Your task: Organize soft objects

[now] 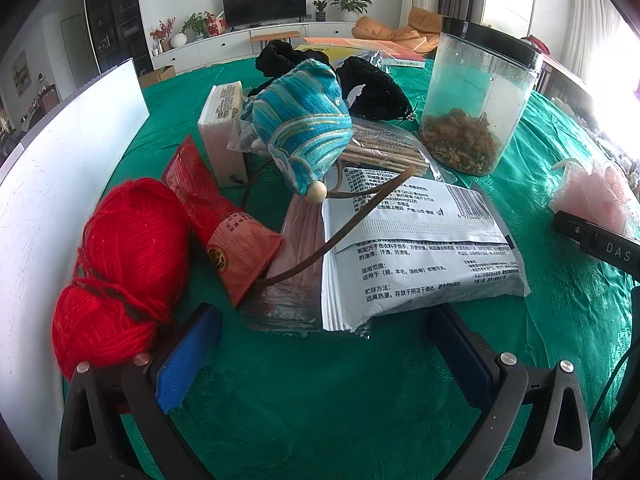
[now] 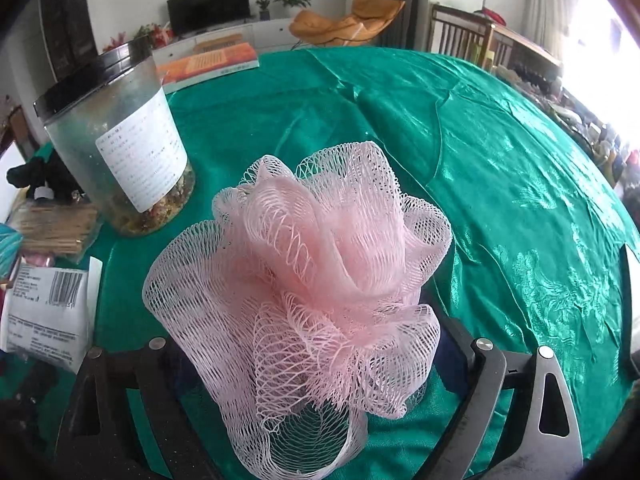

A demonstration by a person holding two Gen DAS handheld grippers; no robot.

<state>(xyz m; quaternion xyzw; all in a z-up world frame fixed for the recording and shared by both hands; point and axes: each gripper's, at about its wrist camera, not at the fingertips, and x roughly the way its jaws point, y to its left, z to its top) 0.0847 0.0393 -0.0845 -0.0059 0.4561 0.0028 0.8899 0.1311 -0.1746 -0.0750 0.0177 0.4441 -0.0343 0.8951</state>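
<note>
my right gripper (image 2: 316, 364) grasps the pink bath sponge (image 2: 316, 280) above the green tablecloth (image 2: 500, 168). my left gripper (image 1: 320, 356) is released, near the red yarn (image 1: 120, 264). the loose mesh may slip out or snag.

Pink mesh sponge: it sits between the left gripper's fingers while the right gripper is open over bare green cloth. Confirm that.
Not quite: the grippers are swapped. The right wrist view shows the pink mesh sponge between the fingers of the right gripper. The left wrist view shows the left gripper open over bare green cloth.
</note>
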